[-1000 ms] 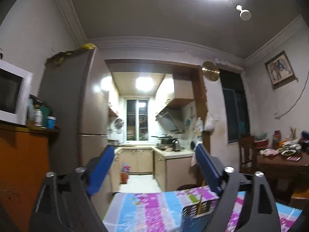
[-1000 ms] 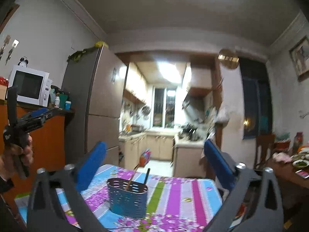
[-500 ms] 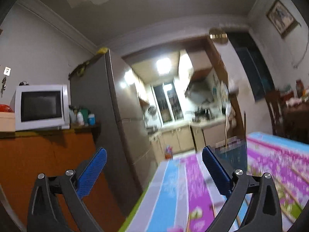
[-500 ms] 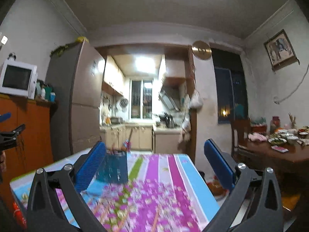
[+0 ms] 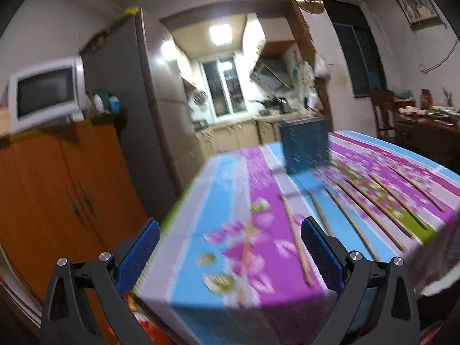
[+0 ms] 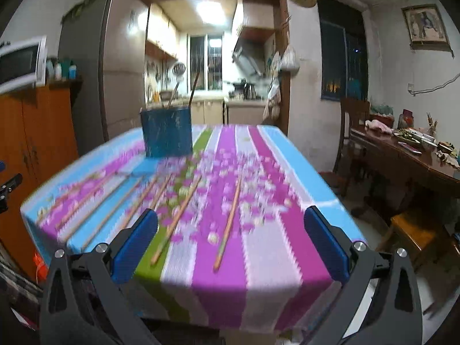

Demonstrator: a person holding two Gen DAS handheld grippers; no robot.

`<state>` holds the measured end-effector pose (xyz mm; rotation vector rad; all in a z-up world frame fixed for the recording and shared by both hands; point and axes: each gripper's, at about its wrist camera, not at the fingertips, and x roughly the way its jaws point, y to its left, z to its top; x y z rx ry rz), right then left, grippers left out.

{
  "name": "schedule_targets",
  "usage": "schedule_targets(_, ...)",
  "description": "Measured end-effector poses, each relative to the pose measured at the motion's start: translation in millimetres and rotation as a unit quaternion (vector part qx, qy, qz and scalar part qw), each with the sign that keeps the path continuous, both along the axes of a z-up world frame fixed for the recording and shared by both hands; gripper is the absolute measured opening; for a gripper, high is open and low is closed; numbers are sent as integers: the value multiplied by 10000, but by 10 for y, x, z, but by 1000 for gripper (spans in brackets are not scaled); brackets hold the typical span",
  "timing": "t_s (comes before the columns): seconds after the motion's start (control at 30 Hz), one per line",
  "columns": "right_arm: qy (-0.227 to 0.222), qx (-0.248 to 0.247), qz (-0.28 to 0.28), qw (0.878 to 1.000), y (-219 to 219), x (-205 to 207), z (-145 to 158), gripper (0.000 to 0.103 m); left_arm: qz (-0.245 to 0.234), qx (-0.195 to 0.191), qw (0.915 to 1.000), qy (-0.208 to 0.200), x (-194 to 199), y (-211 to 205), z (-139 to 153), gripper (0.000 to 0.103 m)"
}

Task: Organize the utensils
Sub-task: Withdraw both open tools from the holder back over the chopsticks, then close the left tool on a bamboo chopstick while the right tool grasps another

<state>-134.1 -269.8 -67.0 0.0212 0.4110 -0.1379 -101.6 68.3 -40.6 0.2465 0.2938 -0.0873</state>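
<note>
Right wrist view: the right gripper (image 6: 230, 238), black-framed with blue-padded fingers, hangs low in the frame over the near edge of a table draped in a striped purple, blue and green floral tablecloth (image 6: 258, 247), its jaws spread wide and empty. Loose wooden chopsticks (image 6: 228, 221) lie scattered lengthwise across the centre and left of the cloth. A dark blue perforated utensil holder (image 6: 166, 132) stands upright at the far left of the table, upper centre-left of the frame, with two sticks rising from it. At the right edge sits a dark wooden dining table (image 6: 425, 161) carrying dishes.

Left wrist view: the left gripper (image 5: 227, 247), jaws likewise spread and holding nothing, hovers at the bottom of the frame by the table's left corner. The chopsticks (image 5: 296, 238) run right of centre, the holder (image 5: 304, 146) beyond them. A white microwave (image 5: 43, 95) rests on an orange wooden cabinet (image 5: 57, 189) at left. Both views are motion-blurred.
</note>
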Motion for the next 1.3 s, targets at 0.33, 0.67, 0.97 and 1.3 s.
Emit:
schedule_targets(0.33, 611, -48, 542, 9966, 335, -23, -305, 52, -1212, -432, 9860, 1063, 30, -268, -432, 53)
schedule_targets(0.67, 729, -431, 1213, 9890, 715, 2, -469, 26, -1327, -540, 9795, 1416, 161, -527, -685, 46)
schedule_targets(0.97, 556, -628, 1456, 9858, 992, 168, -479, 20, -1420, -426, 9801, 1318, 34, -695, -793, 46)
schedule_targets(1.3, 735, -492, 1298, 9876, 1033, 339, -545, 16, -1409, -501, 9805, 1275, 79, -708, -854, 46)
